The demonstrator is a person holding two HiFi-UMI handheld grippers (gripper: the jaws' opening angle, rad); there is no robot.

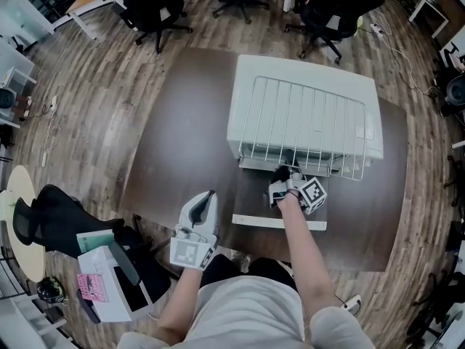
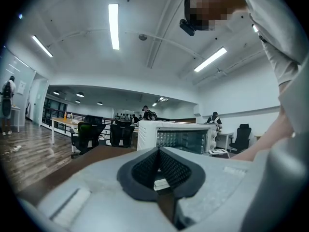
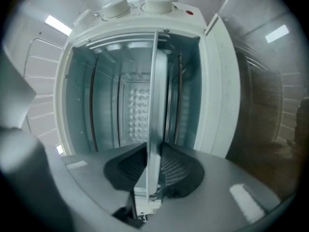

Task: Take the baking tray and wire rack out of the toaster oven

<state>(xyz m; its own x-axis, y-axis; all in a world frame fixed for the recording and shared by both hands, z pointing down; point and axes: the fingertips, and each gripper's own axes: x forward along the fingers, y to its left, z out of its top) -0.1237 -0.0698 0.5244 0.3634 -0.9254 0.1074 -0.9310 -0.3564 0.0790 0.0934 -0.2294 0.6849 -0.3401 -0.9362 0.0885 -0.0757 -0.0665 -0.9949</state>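
The right claw (image 3: 154,151) is shut tight on the near edge of the baking tray (image 3: 155,95). The tray is a thin metal sheet. It runs from between the claw's two dark pads (image 3: 176,166) straight ahead into the toaster oven (image 1: 251,71). Most of the tray is inside the oven, between the shiny side walls. Seen from the head, this claw (image 1: 282,173) sits right at the oven's open front, just above the door (image 1: 276,222), which lies flat on the table (image 1: 189,122).

The wire rack (image 1: 305,126) is not inside. It lies on top of the white oven, above and beyond the right claw, and its front edge sticks out a little past the oven.

The oven's round knobs (image 3: 116,6) are white.

The left claw (image 1: 209,195) is well back from the oven, near the person's body. Its tips are together with nothing in them (image 2: 158,151) — the oven is far ahead of it.
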